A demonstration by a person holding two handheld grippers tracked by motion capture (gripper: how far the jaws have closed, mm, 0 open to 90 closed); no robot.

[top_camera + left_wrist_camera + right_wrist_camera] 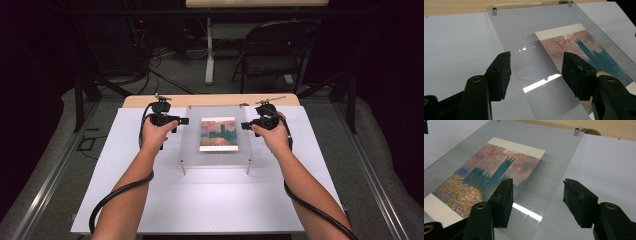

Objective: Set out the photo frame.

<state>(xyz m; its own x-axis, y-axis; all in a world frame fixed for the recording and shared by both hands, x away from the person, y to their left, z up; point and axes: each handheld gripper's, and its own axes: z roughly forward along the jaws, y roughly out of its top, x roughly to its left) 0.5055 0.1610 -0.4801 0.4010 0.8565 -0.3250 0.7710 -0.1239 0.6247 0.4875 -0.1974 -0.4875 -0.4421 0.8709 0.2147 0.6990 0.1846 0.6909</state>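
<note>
A clear acrylic plate [192, 145] rests on small metal posts [183, 167] over a painted print [218, 134] of towers above water. My left gripper [184, 121] is at the plate's left edge and is open. In the left gripper view its jaws [536, 70] straddle that edge [506, 47], one over the white sheet and one over the print [584, 45]. My right gripper [245, 126] is open at the plate's right edge. In the right gripper view its jaws [537, 197] straddle the edge, with the print [491, 172] to their left. Neither gripper's pads press on the plate.
The plate sits on a white board [210, 200] laid over a wooden table [210, 100]. Corner posts show at the plate's far end [494, 11] [576, 131]. A black folding chair [275, 52] and a table leg [209, 50] stand beyond. Cables trail from both grippers.
</note>
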